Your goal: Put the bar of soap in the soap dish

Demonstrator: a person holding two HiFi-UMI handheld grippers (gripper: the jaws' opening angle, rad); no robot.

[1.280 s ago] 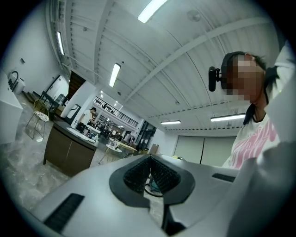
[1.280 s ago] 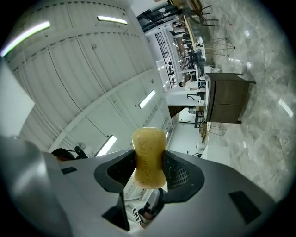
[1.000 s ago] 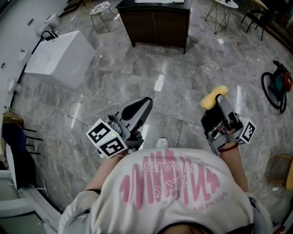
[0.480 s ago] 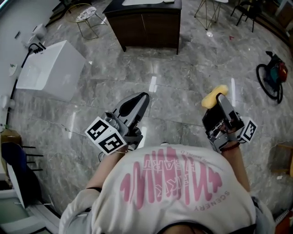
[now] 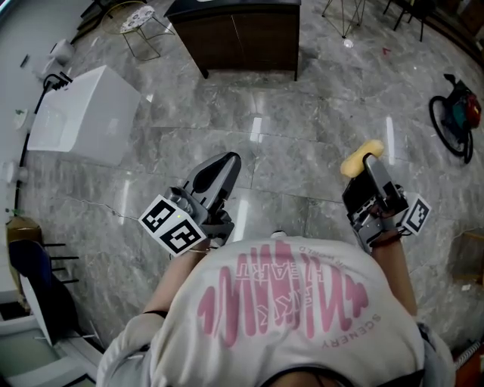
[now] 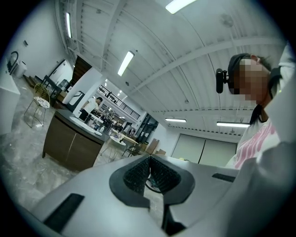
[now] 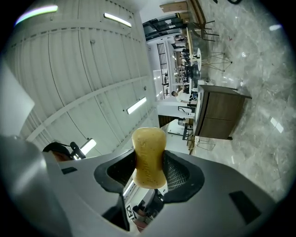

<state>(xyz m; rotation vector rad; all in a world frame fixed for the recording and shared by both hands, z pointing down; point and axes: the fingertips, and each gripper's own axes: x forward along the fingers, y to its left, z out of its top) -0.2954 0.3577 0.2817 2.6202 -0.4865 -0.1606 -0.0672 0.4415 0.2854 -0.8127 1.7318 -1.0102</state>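
A yellow bar of soap (image 5: pixel 361 159) (image 7: pixel 149 157) sticks out from between the jaws of my right gripper (image 5: pixel 366 164) (image 7: pixel 149 169), which is shut on it. That gripper is held at the right of the head view, above the marble floor (image 5: pixel 302 128). My left gripper (image 5: pixel 221 164) (image 6: pixel 149 173) is at the centre left, its jaws shut with nothing between them. No soap dish shows in any view.
A dark wooden cabinet (image 5: pixel 238 34) (image 7: pixel 222 115) stands ahead at the top of the head view. A white box-like unit (image 5: pixel 79 113) sits at the left. A wire side table (image 5: pixel 140 23) and chairs stand beyond. A bag with a black hoop (image 5: pixel 454 121) lies at the right.
The view has shifted slightly across the floor; the cabinet sits higher in the frame. Both grippers hold the same pose, the soap still gripped in the right one.
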